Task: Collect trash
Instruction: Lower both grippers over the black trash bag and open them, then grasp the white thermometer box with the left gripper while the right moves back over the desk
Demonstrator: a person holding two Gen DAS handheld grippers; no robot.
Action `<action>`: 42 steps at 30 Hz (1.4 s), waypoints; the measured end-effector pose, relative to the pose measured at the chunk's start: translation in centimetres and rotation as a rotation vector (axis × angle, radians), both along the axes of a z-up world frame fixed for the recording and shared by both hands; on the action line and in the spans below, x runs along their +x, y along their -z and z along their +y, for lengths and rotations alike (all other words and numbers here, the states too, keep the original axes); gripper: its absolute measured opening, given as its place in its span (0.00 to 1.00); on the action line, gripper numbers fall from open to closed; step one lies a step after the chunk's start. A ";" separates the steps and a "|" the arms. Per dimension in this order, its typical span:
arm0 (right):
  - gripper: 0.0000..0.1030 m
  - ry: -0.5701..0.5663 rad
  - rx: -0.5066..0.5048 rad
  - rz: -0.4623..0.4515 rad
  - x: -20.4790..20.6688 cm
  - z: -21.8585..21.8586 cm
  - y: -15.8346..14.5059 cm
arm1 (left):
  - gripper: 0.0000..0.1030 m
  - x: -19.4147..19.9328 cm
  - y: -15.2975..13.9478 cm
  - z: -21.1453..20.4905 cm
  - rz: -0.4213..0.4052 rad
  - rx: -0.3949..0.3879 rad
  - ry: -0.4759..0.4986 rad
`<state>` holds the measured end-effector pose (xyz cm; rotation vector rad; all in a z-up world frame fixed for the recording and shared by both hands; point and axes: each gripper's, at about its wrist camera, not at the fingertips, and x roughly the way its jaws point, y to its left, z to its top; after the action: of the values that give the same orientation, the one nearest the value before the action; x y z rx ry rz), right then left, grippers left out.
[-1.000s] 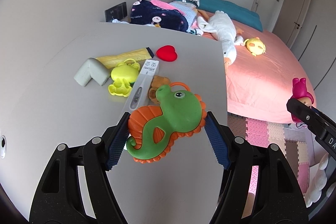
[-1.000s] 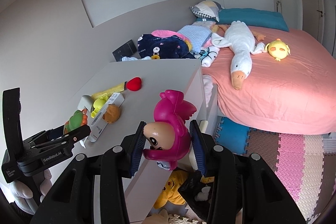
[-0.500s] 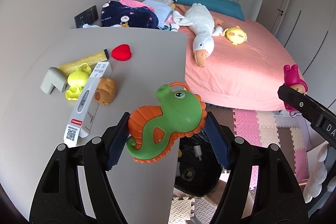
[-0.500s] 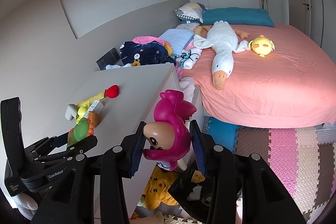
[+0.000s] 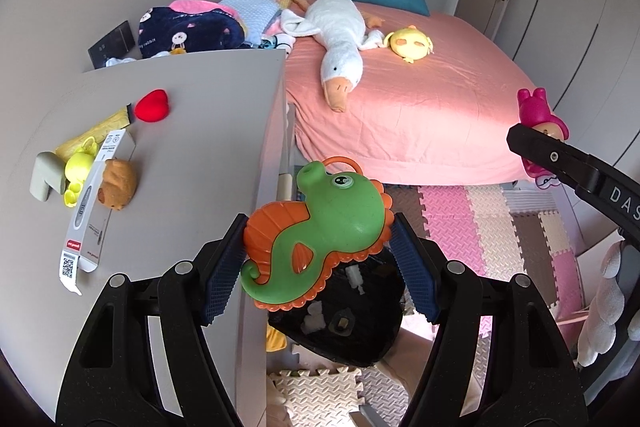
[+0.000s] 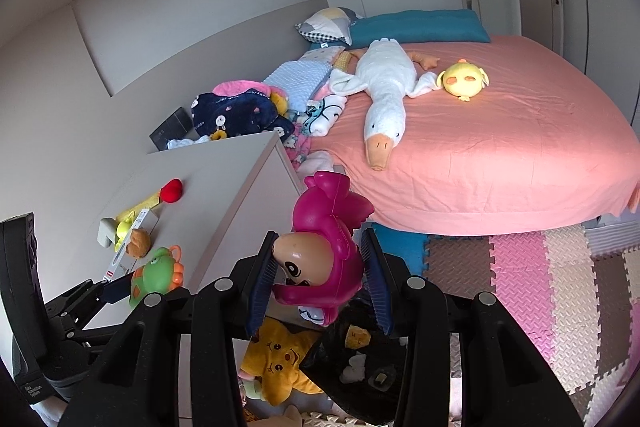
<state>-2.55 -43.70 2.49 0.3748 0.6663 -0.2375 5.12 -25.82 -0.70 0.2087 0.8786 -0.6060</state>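
Observation:
My left gripper (image 5: 320,263) is shut on a green and orange seahorse toy (image 5: 320,227), held in the air past the right edge of the grey cabinet top (image 5: 208,131) and above a black trash bag (image 5: 340,323) on the floor. In the right wrist view my right gripper (image 6: 320,279) is shut on a magenta doll toy (image 6: 324,251), also hanging over the black trash bag (image 6: 360,359). The bag holds several small scraps. The seahorse toy (image 6: 158,275) and the left gripper show at the lower left of that view.
On the cabinet top lie a red heart (image 5: 152,105), a yellow toy (image 5: 80,167), a brown toy (image 5: 118,183), a grey block (image 5: 44,179) and a white carton (image 5: 92,203). A pink bed (image 5: 420,99) with a plush goose (image 5: 340,39) stands behind. Foam mats (image 6: 540,287) cover the floor; a yellow plush (image 6: 280,359) lies beside the bag.
Both grippers have carried their toys to the right, off the cabinet top and over the floor. The black trash bag has come into view beneath them. Both grips are unchanged.

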 end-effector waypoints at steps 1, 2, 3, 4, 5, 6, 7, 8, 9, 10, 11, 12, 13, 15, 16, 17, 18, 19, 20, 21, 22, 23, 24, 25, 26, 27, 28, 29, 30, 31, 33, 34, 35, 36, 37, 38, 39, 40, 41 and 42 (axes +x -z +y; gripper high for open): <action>0.43 0.005 0.001 0.003 0.0 -0.2 0.1 | 0.67 -0.2 0.2 -0.2 0.004 0.002 0.005; 0.43 0.010 0.003 0.005 0.1 -0.3 0.2 | 0.67 -0.2 0.3 -0.5 0.010 0.002 0.010; 0.43 0.014 0.005 0.009 0.1 -0.5 0.3 | 0.67 -0.2 0.5 -0.6 0.014 0.002 0.015; 0.43 0.018 0.006 0.012 0.1 -0.7 0.5 | 0.67 -0.3 0.6 -0.8 0.016 0.003 0.019; 0.43 0.024 0.005 0.017 0.2 -0.9 0.6 | 0.67 -0.4 0.7 -1.0 0.017 0.005 0.027; 0.43 0.030 0.004 0.023 0.2 -1.1 0.7 | 0.67 -0.7 0.8 -1.2 0.020 0.002 0.042; 0.43 0.033 0.002 0.036 0.4 -1.3 0.8 | 0.67 -0.9 0.8 -1.3 0.022 -0.009 0.065; 0.43 0.041 -0.004 0.050 0.6 -1.5 0.8 | 0.69 -1.2 0.7 -1.4 0.021 -0.016 0.084; 0.46 0.061 -0.010 0.053 0.6 -1.8 0.8 | 0.77 -1.5 0.7 -1.6 0.009 -0.010 0.088; 0.49 0.081 -0.015 0.046 0.5 -2.1 0.7 | 0.82 -1.8 0.5 -1.7 -0.014 0.000 0.089; 0.57 0.095 -0.021 0.038 0.3 -2.4 0.6 | 0.88 -2.2 0.3 -1.7 -0.042 0.008 0.092; 0.59 0.107 -0.030 0.030 0.2 -2.6 0.5 | 0.88 -2.4 0.1 -1.7 -0.059 0.012 0.097; 0.59 0.114 -0.036 0.026 0.1 -2.8 0.3 | 0.88 -2.5 0.0 -1.7 -0.065 0.010 0.103; 0.59 0.124 -0.038 0.020 -0.1 -3.2 0.2 | 0.88 -2.5 -0.3 -1.5 -0.067 0.003 0.104; 0.59 0.126 -0.038 0.018 -0.1 -3.3 0.1 | 0.88 -2.4 -0.5 -1.4 -0.069 0.002 0.100; 0.59 0.127 -0.039 0.016 -0.1 -3.3 0.0 | 0.88 -2.3 -0.5 -1.3 -0.069 0.001 0.098; 0.59 0.125 -0.039 0.016 -0.1 -3.4 0.0 | 0.88 -2.2 -0.6 -1.2 -0.069 0.001 0.093; 0.59 0.121 -0.039 0.018 -0.1 -3.3 0.0 | 0.88 -2.1 -0.6 -1.1 -0.069 -0.001 0.090; 0.59 0.120 -0.039 0.021 -0.1 -3.3 0.0 | 0.88 -2.1 -0.6 -1.0 -0.066 -0.004 0.092; 0.59 0.120 -0.038 0.022 -0.1 -3.3 0.0 | 0.88 -2.0 -0.6 -0.9 -0.065 -0.006 0.091; 0.59 0.117 -0.037 0.023 0.0 -3.2 0.0 | 0.88 -1.9 -0.6 -0.8 -0.064 -0.006 0.087; 0.59 0.115 -0.038 0.024 0.0 -3.2 0.1 | 0.88 -1.8 -0.5 -0.7 -0.063 -0.006 0.086; 0.59 0.114 -0.039 0.025 0.0 -3.1 0.1 | 0.88 -1.8 -0.5 -0.6 -0.063 -0.007 0.082; 0.59 0.111 -0.039 0.026 0.1 -2.9 0.2 | 0.88 -1.7 -0.5 -0.5 -0.064 -0.007 0.077; 0.59 0.106 -0.038 0.028 0.3 -2.7 0.2 | 0.88 -1.6 -0.5 -0.3 -0.066 -0.008 0.070; 0.59 0.099 -0.038 0.031 0.4 -2.5 0.3 | 0.88 -1.5 -0.4 -0.1 -0.067 -0.008 0.066; 0.59 0.090 -0.039 0.033 0.6 -2.2 0.4 | 0.88 -1.5 -0.4 0.0 -0.068 -0.007 0.061; 0.59 0.081 -0.038 0.034 0.8 -1.9 0.5 | 0.88 -1.4 -0.4 0.2 -0.070 -0.006 0.056; 0.59 0.072 -0.036 0.036 1.0 -1.6 0.6 | 0.88 -1.3 -0.4 0.5 -0.071 -0.004 0.052; 0.59 0.062 -0.034 0.038 1.2 -1.3 0.7 | 0.88 -1.1 -0.3 0.7 -0.072 -0.001 0.050; 0.59 0.044 -0.033 0.044 1.7 -0.6 0.9 | 0.88 -0.9 -0.3 1.4 -0.077 0.000 0.041; 0.59 0.036 -0.034 0.046 2.0 -0.2 0.9 | 0.88 -0.8 -0.3 1.8 -0.077 -0.002 0.035; 0.59 0.029 -0.034 0.047 2.2 0.1 1.0 | 0.88 -0.6 -0.3 2.1 -0.078 -0.004 0.027; 0.59 0.021 -0.034 0.048 2.4 0.5 1.0 | 0.88 -0.5 -0.4 2.5 -0.080 -0.006 0.019; 0.59 0.013 -0.034 0.047 2.6 0.8 1.1 | 0.88 -0.3 -0.4 2.9 -0.082 -0.006 0.010; 0.59 0.006 -0.033 0.043 2.8 1.1 1.1 | 0.88 -0.1 -0.4 3.4 -0.085 -0.005 0.000; 0.59 0.000 -0.033 0.039 3.0 1.4 1.1 | 0.88 0.1 -0.4 3.8 -0.089 -0.004 -0.010; 0.59 -0.006 -0.031 0.037 3.2 1.7 1.1 | 0.88 0.4 -0.4 4.2 -0.090 -0.003 -0.020; 0.59 -0.011 -0.029 0.036 3.4 2.0 1.1 | 0.88 0.6 -0.4 4.6 -0.088 -0.002 -0.028; 0.59 -0.017 -0.027 0.034 3.6 2.4 1.2 | 0.88 0.9 -0.4 5.1 -0.089 -0.003 -0.036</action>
<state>1.08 -41.34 1.34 0.3402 0.6985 -0.2368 6.02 -20.71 -0.29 0.2146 0.7942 -0.5602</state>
